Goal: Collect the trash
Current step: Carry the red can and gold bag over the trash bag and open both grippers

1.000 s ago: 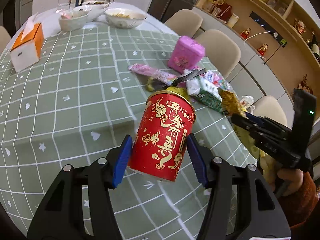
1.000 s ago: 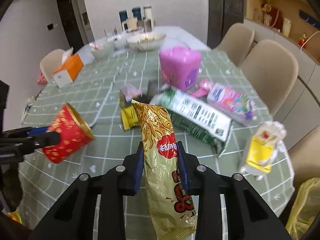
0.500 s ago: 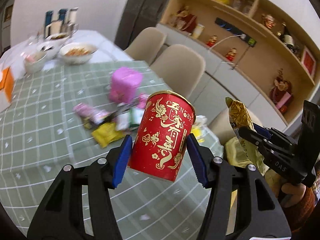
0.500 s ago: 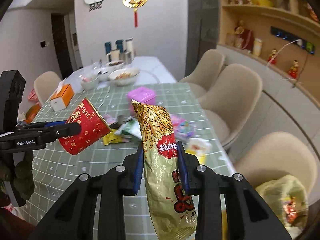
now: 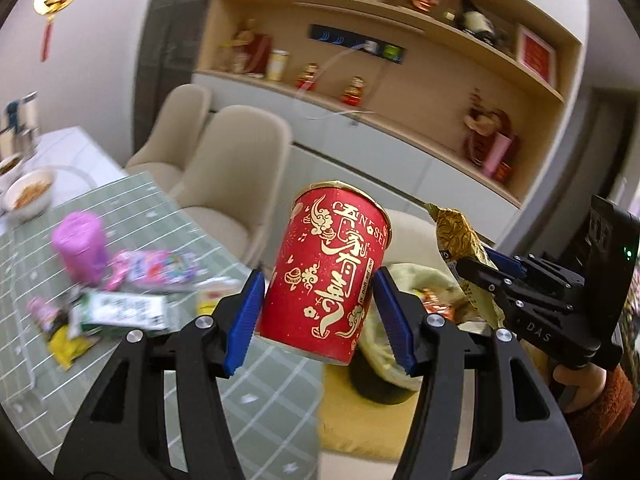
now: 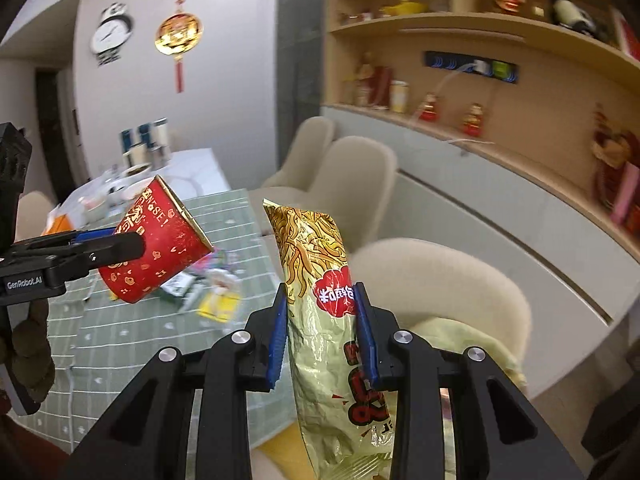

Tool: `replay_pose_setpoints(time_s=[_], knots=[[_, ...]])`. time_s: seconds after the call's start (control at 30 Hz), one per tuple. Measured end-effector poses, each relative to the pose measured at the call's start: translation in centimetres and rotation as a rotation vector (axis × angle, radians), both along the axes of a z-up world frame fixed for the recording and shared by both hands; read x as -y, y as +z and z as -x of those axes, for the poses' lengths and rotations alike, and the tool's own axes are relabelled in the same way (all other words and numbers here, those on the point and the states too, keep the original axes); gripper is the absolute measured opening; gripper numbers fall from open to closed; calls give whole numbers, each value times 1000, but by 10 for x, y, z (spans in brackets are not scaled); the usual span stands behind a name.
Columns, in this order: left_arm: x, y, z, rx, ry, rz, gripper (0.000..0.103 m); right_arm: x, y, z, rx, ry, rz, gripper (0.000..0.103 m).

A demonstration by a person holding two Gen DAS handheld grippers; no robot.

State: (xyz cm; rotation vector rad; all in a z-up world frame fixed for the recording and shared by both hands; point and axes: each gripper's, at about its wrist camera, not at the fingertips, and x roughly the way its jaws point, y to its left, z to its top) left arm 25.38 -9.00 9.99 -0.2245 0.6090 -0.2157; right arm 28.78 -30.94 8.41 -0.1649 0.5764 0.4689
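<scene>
Shelving and beige chairs now fill the left wrist view; the green checked bench (image 5: 132, 364) has slid off to the left, so both loads are leaving for the yellow bag (image 5: 404, 300). Left gripper (image 5: 318, 314) jaws clamped on red paper cup (image 5: 330, 272), rigid, tapered.

Right wrist view: right gripper (image 6: 322, 338) jaws clamped on crinkly foil noodle packet (image 6: 320, 280), upright, soft. Wrappers remain on the bench.
</scene>
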Motion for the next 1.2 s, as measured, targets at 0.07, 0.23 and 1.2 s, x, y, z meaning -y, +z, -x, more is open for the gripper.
replay_pose_setpoints(time_s=[0.07,0.23,1.2], knots=[[25,1,-10,4,-36,-6,53,28,1,-4,8,-43,-4,30],[81,2,-26,4,-111,-28,53,86,0,-10,22,-123,-18,30],[237,-75,-136,-174,-374,0,53,253,-39,-40,-40,-345,-133,30]])
